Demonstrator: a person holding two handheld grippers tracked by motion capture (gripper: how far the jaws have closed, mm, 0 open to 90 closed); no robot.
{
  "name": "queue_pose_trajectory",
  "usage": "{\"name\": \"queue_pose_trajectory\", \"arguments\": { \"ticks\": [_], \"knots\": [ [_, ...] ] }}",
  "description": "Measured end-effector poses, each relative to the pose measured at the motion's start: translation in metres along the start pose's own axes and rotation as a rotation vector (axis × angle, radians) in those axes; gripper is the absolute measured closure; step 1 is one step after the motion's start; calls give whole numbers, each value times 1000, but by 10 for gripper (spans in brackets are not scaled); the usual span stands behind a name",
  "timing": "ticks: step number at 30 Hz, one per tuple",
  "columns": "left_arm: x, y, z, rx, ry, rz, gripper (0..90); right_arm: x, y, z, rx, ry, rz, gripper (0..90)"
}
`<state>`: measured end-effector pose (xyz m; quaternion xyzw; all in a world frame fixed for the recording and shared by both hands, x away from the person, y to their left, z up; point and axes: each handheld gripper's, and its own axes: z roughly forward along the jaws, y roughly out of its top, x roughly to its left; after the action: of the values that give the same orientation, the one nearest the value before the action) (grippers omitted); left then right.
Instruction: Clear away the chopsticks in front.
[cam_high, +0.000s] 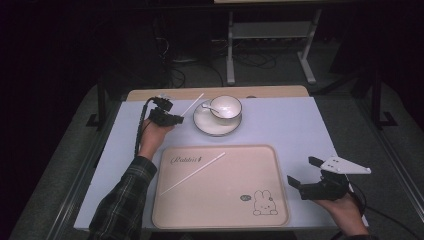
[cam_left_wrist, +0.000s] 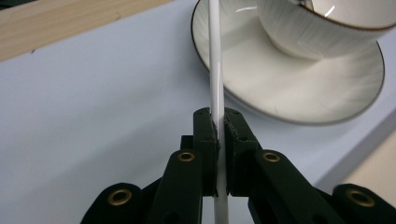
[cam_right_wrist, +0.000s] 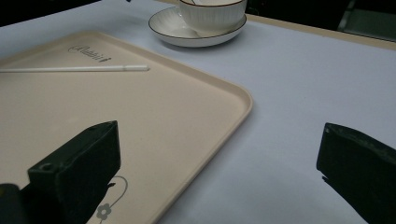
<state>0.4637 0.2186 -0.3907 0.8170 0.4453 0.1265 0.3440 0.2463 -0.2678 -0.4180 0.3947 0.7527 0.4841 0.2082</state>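
While the left gripper (cam_high: 176, 118) pinches one chopstick (cam_left_wrist: 215, 70) near its lower end, jaws nearly shut on it, the stick slants up & away toward the saucer (cam_high: 202, 126), its far tip over the rim by the cup (cam_high: 226, 106). In the left gripper view the pads clamp it w/ a short stub sticking out behind the jaws. A 2nd chopstick (cam_high: 192, 173) lies diagonally on the tray (cam_high: 280, 210), near the printed word.

Handling, as a guess: thin, light, stiff, smooth plastic-looking rod; prob. slippery & apt to swivel in a two-pad pinch, esp. gripped so far off its middle. A hold closer to mid-length would steady it. Cup & saucer look like ceramic, so a swinging tip shouldn't knock them.

Pose: left forearm in a plaid sleeve reaches fwd along the tray's left side, hand under the gripper, which points right toward the saucer. Right gripper (cam_high: 304, 172) sits at the table's right edge beside the tray, held palm-up, jaws wide apart, nothing btw them, aimed left across the tray.
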Motion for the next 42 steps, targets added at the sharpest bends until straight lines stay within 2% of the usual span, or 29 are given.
{"name": "queue_pose_trajectory", "arguments": {
  "ticks": [1,6,9,11,13,15,16,17,21,22,24,25,30,31,34,36,40,42],
  "knots": [
    [0,-8,-7,-3,-8,-13,846,0,0,0,0,0,0,0],
    [-4,-30,-25,-1,-36,-25,846,0,0,0,1,-1,-1,0],
    [-9,-38,-30,-1,-48,-19,847,0,0,1,4,-1,-3,0],
    [-17,-49,-37,5,-64,-12,846,1,0,1,5,-2,-4,0],
    [-19,-52,-39,14,-65,-1,846,1,0,1,5,-1,-5,0],
    [-29,-61,-46,16,-78,3,847,1,0,1,6,-2,-5,0],
    [-29,-61,-46,16,-78,3,847,1,0,1,4,-2,-6,0],
    [-35,-66,-50,27,-91,15,846,1,0,0,4,-3,-5,0],
    [-51,-77,-59,23,-140,16,847,1,0,0,4,-4,-6,0],
    [-51,-77,-59,23,-140,16,846,1,0,0,3,-4,-6,0],
    [-65,-84,-64,23,-165,39,846,1,0,0,3,-4,-7,0],
    [-65,-84,-64,23,-165,39,846,1,0,0,3,-4,-8,0],
    [-91,-95,-65,43,-215,85,846,2,0,1,4,-4,-8,0],
    [-91,-95,-65,43,-215,85,846,2,0,1,4,-4,-8,0],
    [-105,-104,-60,74,-247,105,846,2,0,1,5,-5,-7,0],
    [-110,-107,-56,99,-248,121,846,2,0,1,6,-5,-8,0],
    [-116,-111,-49,133,-263,128,845,2,1,1,6,-5,-8,0],
    [-120,-112,-42,157,-259,147,845,2,1,1,7,-4,-9,0]
  ]
}}
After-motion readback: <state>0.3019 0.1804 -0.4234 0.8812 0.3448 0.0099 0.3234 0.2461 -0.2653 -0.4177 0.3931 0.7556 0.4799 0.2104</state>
